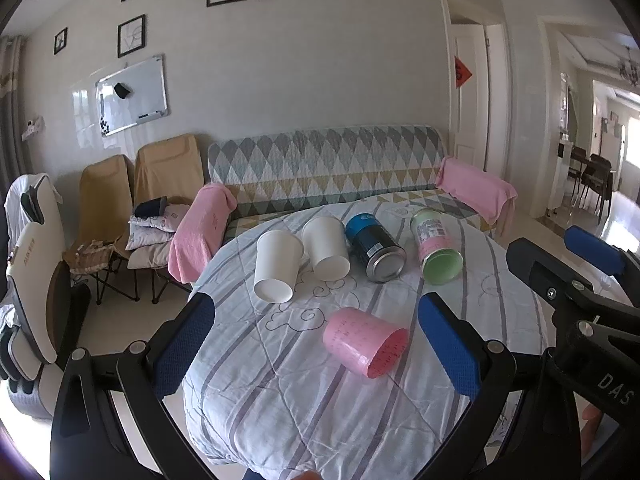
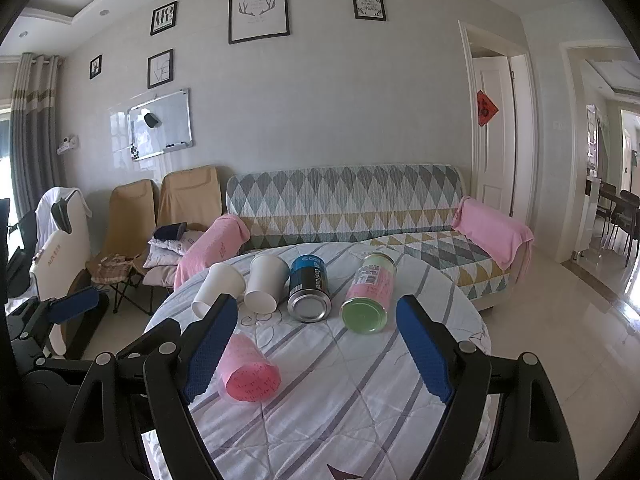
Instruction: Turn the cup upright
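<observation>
A pink cup [image 1: 362, 340] lies on its side on the quilt-covered round table [image 1: 280, 400], its mouth toward me. It also shows in the right wrist view [image 2: 250, 372], partly behind the left finger. My left gripper [image 1: 316, 340] is open and empty, its blue-padded fingers either side of the pink cup and short of it. My right gripper [image 2: 316, 344] is open and empty above the table, the pink cup at its left finger. Two white paper cups [image 1: 280, 264] [image 1: 326, 250] lie on their sides farther back.
A blue can [image 1: 374, 250] and a pink-and-green jar [image 1: 436, 250] lie on their sides beside the white cups. The right gripper [image 1: 576, 280] shows at the right in the left wrist view. A patterned sofa [image 1: 328, 168] stands behind the table, folding chairs [image 1: 132, 196] at the left.
</observation>
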`<state>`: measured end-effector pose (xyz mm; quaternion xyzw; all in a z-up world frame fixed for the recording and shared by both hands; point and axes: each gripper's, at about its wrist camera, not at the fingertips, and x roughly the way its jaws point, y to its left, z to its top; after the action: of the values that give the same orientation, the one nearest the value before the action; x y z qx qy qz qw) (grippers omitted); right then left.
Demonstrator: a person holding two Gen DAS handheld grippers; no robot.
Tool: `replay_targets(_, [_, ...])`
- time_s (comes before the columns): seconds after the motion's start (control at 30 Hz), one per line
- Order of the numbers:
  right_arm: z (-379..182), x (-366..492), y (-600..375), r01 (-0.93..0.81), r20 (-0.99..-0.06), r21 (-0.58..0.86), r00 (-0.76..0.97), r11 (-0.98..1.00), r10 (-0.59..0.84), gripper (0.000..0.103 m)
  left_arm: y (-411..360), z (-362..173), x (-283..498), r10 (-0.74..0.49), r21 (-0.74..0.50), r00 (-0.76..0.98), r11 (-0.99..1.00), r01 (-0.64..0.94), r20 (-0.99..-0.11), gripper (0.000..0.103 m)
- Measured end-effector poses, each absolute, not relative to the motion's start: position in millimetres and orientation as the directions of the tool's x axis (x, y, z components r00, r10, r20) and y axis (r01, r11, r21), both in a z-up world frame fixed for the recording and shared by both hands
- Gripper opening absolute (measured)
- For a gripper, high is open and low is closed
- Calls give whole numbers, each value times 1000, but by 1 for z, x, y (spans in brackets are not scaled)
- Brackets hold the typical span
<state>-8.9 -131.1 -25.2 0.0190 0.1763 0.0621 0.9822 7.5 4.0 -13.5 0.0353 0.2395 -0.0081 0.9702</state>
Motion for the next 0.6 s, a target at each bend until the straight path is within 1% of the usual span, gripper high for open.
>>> replay_targets(0.6, [-28,8,-133,-107,-367,55,923,993,120,83,7,-12,13,9,67,885,997,25,-465,103])
